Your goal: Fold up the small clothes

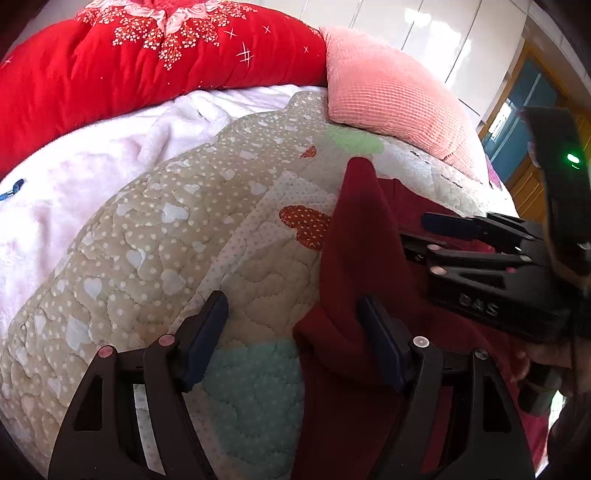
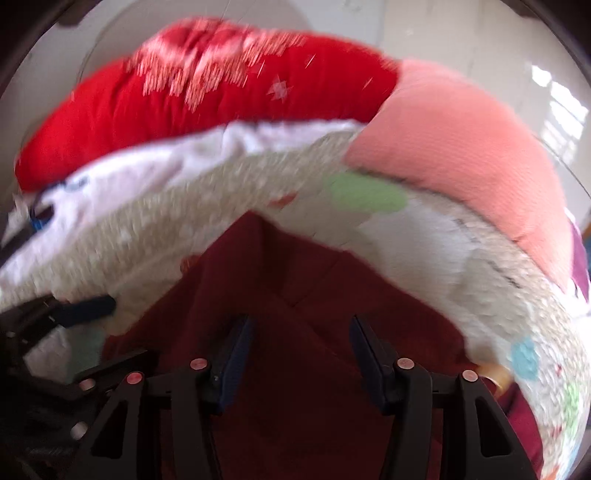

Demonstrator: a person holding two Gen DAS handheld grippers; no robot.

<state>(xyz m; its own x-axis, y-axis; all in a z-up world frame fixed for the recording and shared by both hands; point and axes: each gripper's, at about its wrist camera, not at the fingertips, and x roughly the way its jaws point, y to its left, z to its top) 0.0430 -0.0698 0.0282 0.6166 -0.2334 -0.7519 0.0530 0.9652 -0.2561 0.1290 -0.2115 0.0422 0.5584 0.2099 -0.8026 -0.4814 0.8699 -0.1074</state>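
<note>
A dark red garment [image 1: 354,251] lies on the quilted bed cover [image 1: 155,236], its left edge folded over in a raised ridge. My left gripper [image 1: 291,325] is open at that edge; its right finger [image 1: 376,332] touches the red cloth, its left finger [image 1: 207,325] is over the quilt. My right gripper [image 1: 439,229] comes in from the right over the garment. In the blurred right wrist view my right gripper [image 2: 301,347] is open above the dark red garment [image 2: 295,280], nothing between the fingers. The left gripper's finger [image 2: 88,306] shows at the left.
A red flowered duvet [image 1: 129,66] lies along the back. A pink pillow [image 1: 391,96] sits at the back right. A white fleece blanket [image 1: 92,166] covers the left. White wardrobe doors [image 1: 443,33] stand behind the bed.
</note>
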